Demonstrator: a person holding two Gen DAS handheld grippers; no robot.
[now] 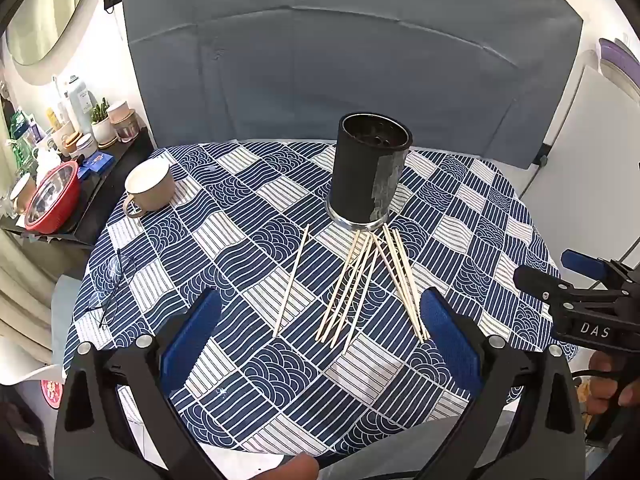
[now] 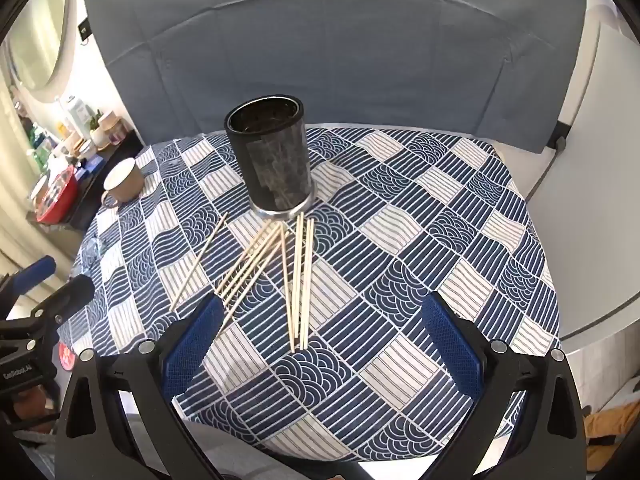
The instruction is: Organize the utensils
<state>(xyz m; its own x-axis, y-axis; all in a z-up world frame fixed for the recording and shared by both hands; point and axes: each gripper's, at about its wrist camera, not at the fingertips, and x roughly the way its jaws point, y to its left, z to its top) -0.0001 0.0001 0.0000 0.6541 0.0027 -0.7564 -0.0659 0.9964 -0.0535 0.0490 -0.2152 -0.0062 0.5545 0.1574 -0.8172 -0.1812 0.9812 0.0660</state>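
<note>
Left wrist: eleven chopsticks [image 1: 352,284], one holder [image 1: 370,168]

The table [image 1: 256,368] is viewed from its near edge by 2 wrist cameras, angled down; the cup [image 1: 368,172] and sticks [image 2: 298,276] are shared.

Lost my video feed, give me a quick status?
Left gripper and right gripper open, empty. Chopsticks scattered before upright black holder. Nothing blocking; mug far left.

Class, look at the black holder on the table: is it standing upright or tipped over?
Upright. The holder stands on its base with its open mouth facing up; the chopsticks lie flat on the tablecloth.
</note>
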